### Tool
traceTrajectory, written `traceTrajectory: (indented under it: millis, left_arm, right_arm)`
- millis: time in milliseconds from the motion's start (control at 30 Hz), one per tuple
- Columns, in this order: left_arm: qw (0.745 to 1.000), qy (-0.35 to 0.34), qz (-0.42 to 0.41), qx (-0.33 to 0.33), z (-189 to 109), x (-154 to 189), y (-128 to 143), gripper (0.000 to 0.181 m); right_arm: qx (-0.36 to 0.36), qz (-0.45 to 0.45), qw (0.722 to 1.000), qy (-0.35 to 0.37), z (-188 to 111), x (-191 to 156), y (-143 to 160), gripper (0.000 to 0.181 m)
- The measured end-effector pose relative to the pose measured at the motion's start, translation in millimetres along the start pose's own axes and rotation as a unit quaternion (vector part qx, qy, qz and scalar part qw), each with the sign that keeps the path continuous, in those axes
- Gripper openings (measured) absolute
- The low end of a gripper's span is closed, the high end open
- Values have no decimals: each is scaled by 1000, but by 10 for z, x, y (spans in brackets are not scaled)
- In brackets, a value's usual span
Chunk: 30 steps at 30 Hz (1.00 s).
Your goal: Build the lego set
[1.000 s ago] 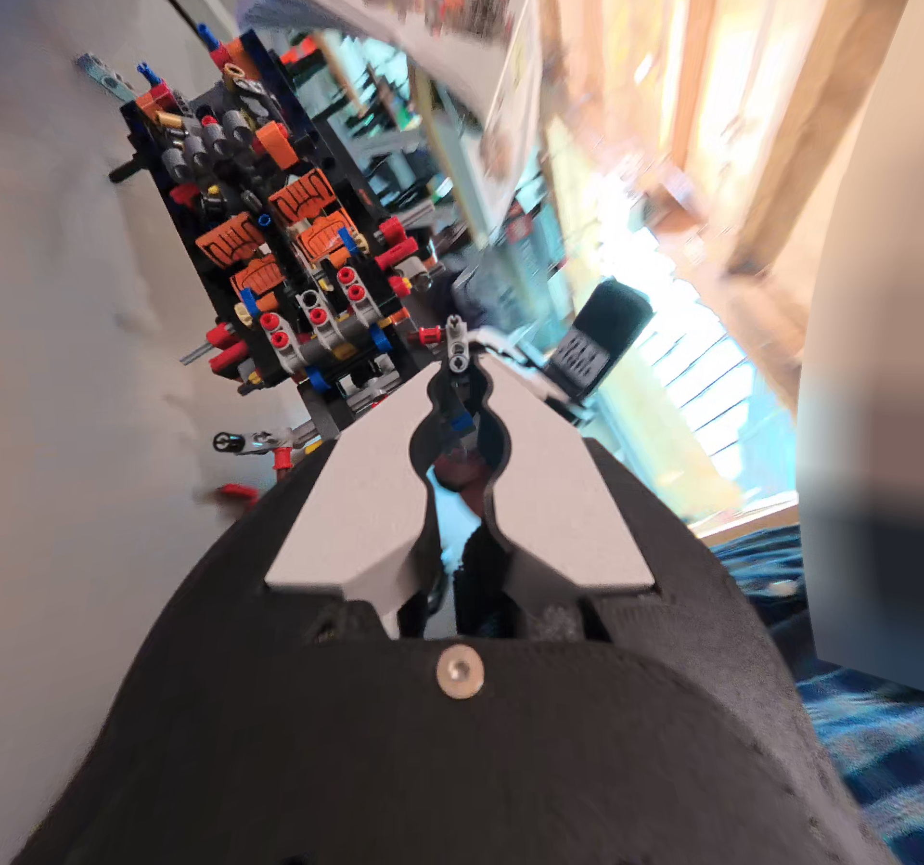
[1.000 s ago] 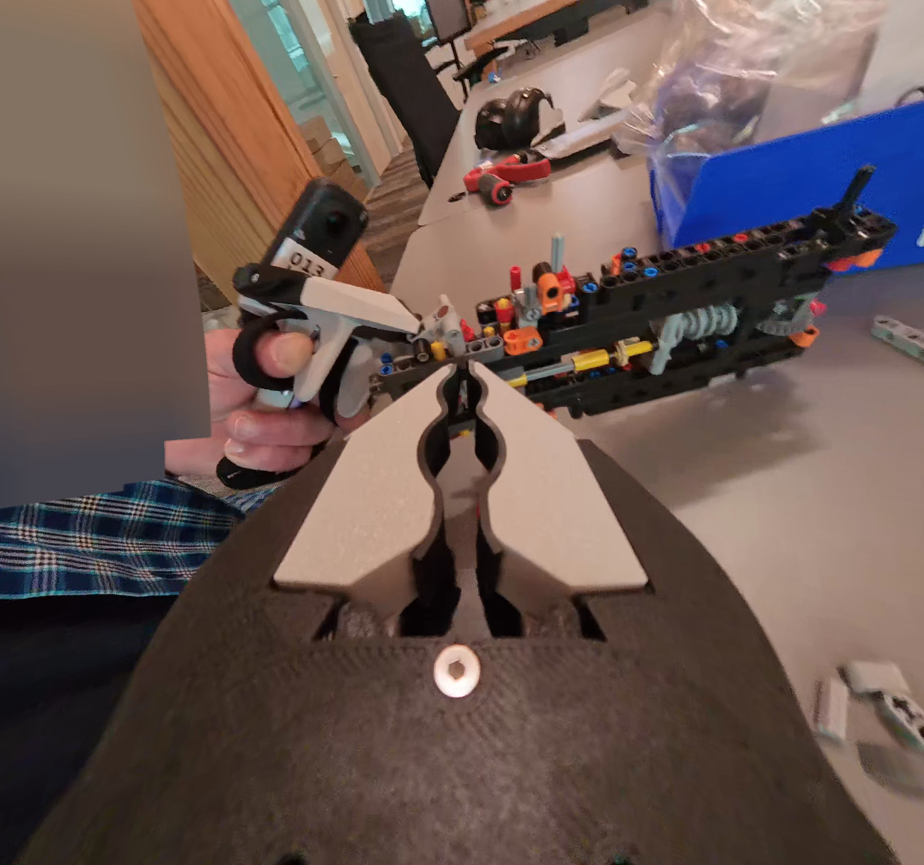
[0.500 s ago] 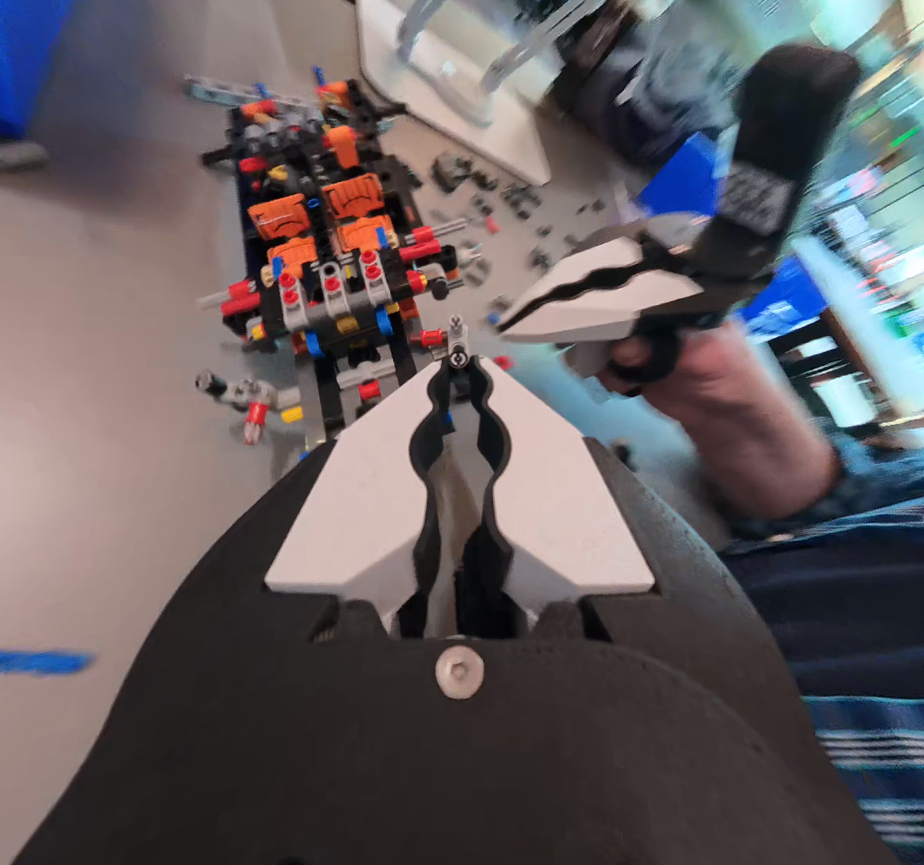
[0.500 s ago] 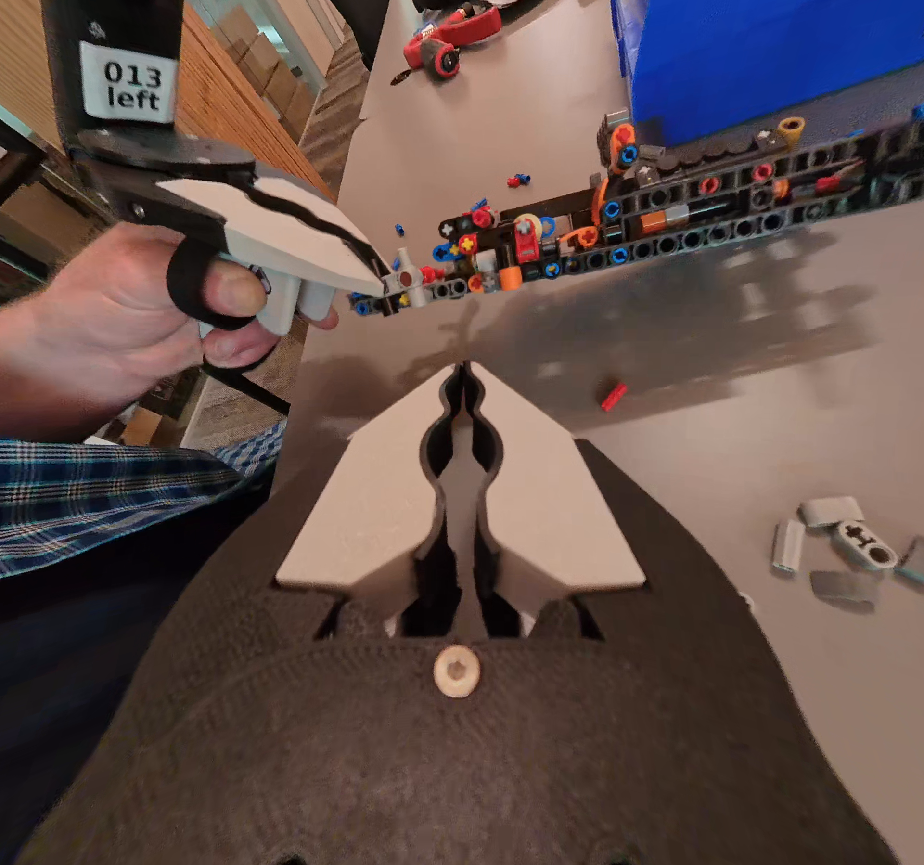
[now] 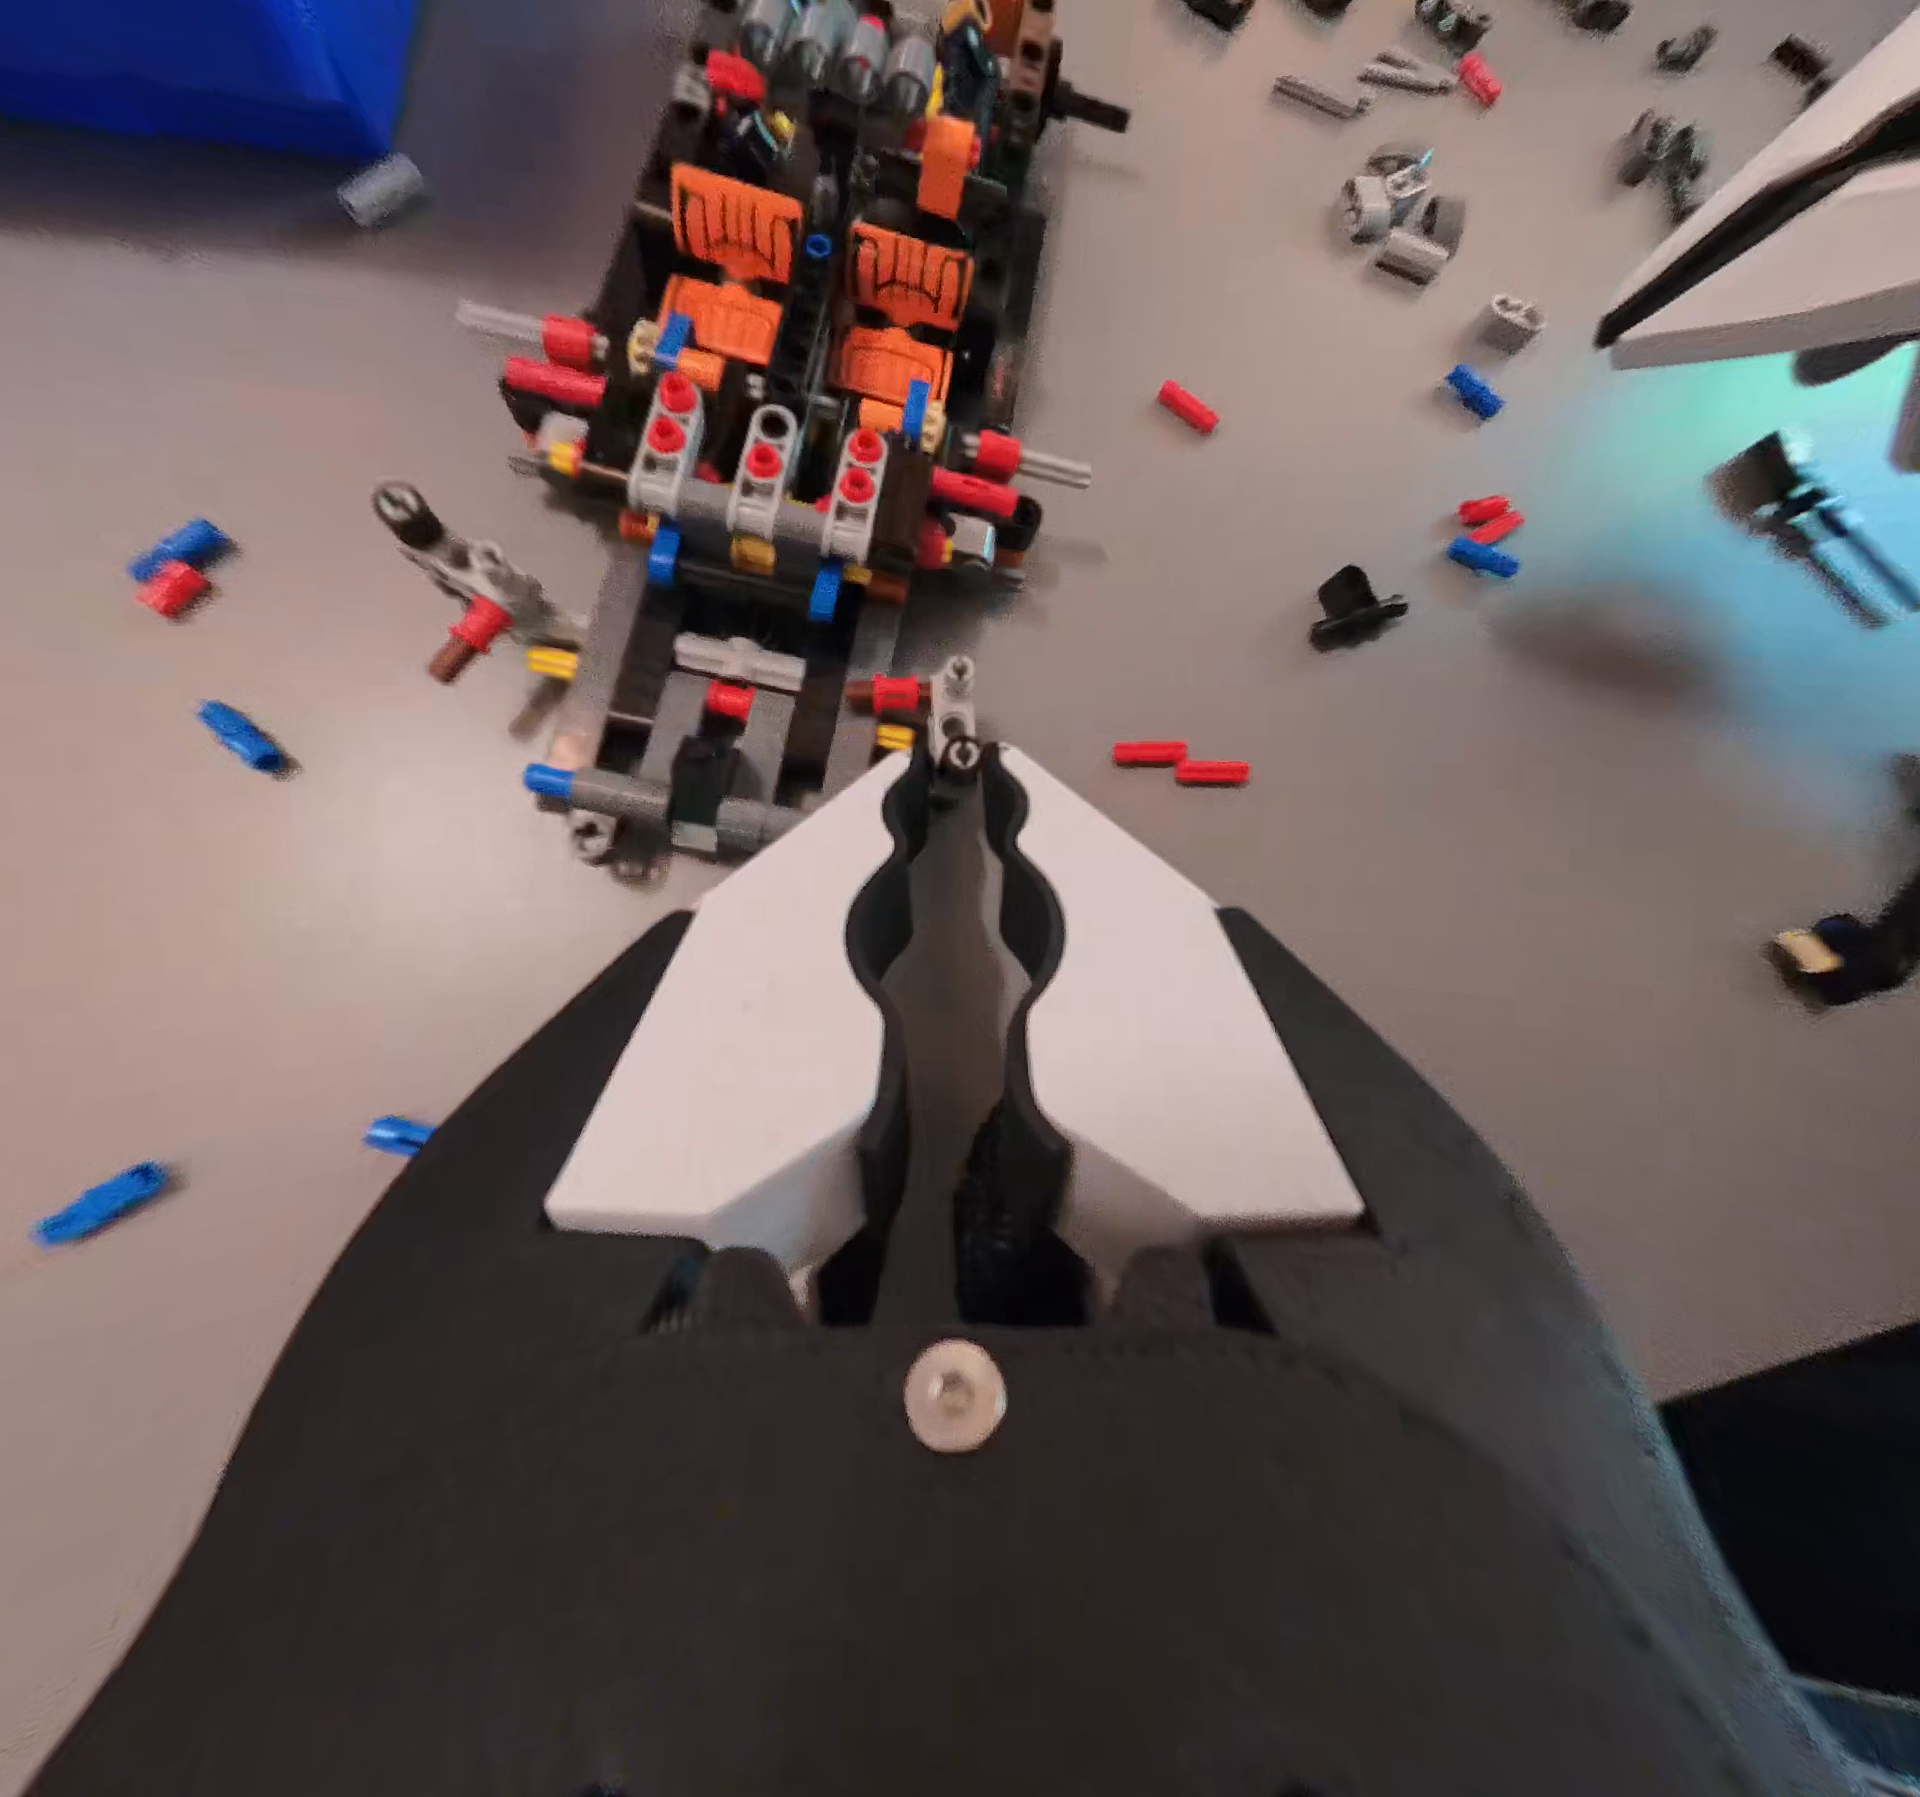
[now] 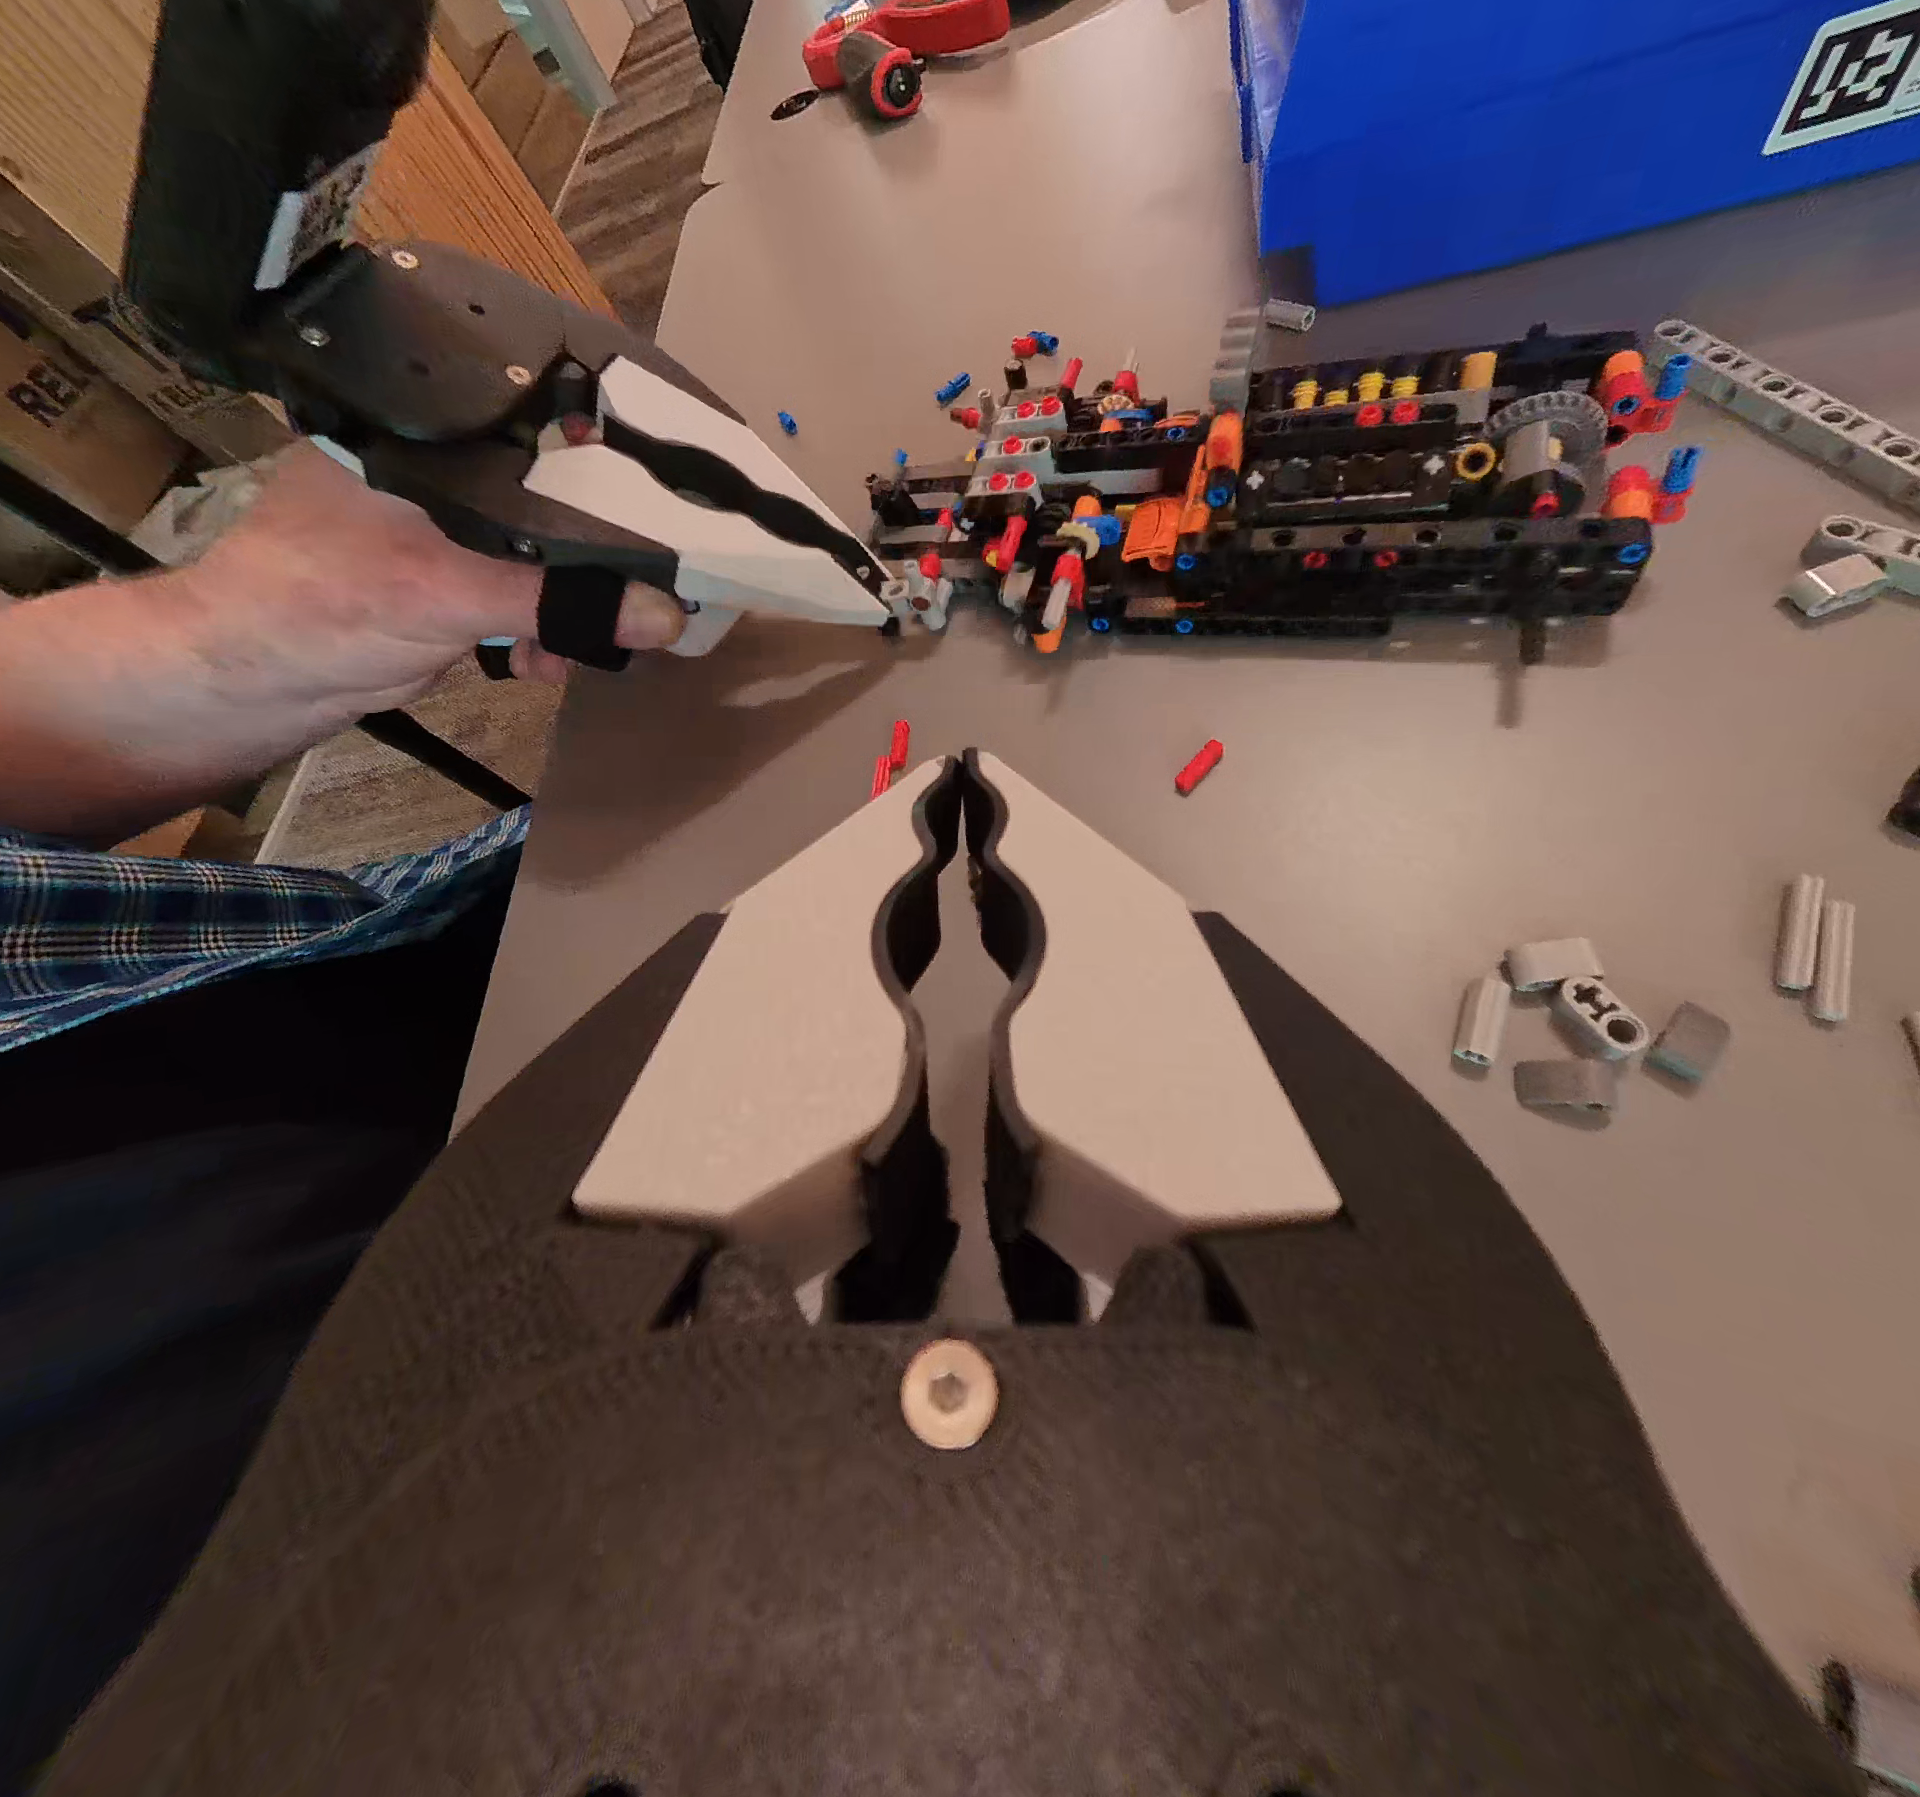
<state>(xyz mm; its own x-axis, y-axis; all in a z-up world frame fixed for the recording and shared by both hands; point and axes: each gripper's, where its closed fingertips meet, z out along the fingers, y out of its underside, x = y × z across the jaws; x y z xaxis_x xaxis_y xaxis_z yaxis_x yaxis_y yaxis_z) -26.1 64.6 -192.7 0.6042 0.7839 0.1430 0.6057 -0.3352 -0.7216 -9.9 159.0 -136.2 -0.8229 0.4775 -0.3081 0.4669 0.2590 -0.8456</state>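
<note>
close up, left hand-held gripper (image 5: 954, 760) clamped on lego chassis (image 5: 821, 376) corner connector (image 5: 954, 708), right hand-held gripper (image 6: 958, 765) (closed, empty) apart

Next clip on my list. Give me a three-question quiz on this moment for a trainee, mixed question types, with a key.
1. True or false: the left claw is shut on a small grey connector piece at the near end of the lego chassis.
2. Multiple choice: what does the right claw hold? A) a red pin B) a grey beam C) nothing
3. Fill in: the large box behind the chassis in the right wrist view is coloured ____.

Key: 1 true. 2 C; its fingers meet at the tips over the bare table, with a loose red pin lying apart from it. 3 blue.
</note>
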Motion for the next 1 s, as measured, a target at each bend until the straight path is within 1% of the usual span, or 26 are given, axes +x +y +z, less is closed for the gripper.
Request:
traceTrajectory:
  millis: [33,100,167,233,333,433,500,567,667,700,800,867,933,1000]
  left_arm:
    - [1000,12,-16,4,-6,31,2,14]
    - [1000,10,-25,16,-68,5,-5,26]
    - [999,6,-24,26,-176,-27,6,27]
    - [999,12,-19,28,-222,-8,41,27]
    - [999,27,-18,29,-203,81,74,26]
    - [999,38,-9,35,-113,195,39,26]
    - [999,42,6,34,-43,259,20,23]
    - [998,58,5,26,-6,334,27,25]
    - [996,71,10,54,-110,407,-24,28]
    - [996,69,11,60,-152,396,-25,29]
    - [996,28,11,83,-266,208,-46,31]
    - [996,21,15,86,-284,149,-63,34]
    - [995,-7,45,87,-273,52,-101,38]
    - [994,-13,73,82,-232,12,-143,40]
  right_arm:
    - [0,-2,1000,2,-12,-1,-1,0]
    - [-1,-11,1000,9,-49,-1,-1,0]
    - [-4,-18,1000,19,-89,1,9,0]
    - [-6,-21,1000,22,-118,-17,19,0]
    - [-14,-24,999,20,-106,-67,41,0]
    - [-18,-26,999,17,-92,-146,42,0]
    - [-18,-29,999,17,-96,-202,31,0]
    - [-17,-32,999,21,-119,-241,14,0]
    - [-11,-33,999,25,-200,-292,-16,0]
    - [-10,-32,999,27,-233,-306,-19,0]
    - [-9,-31,999,37,-310,-322,-2,1]
    - [-11,-31,999,43,-332,-328,19,2]
    - [-11,-32,998,43,-339,-361,24,2]
    - [-11,-37,998,43,-338,-400,26,2]
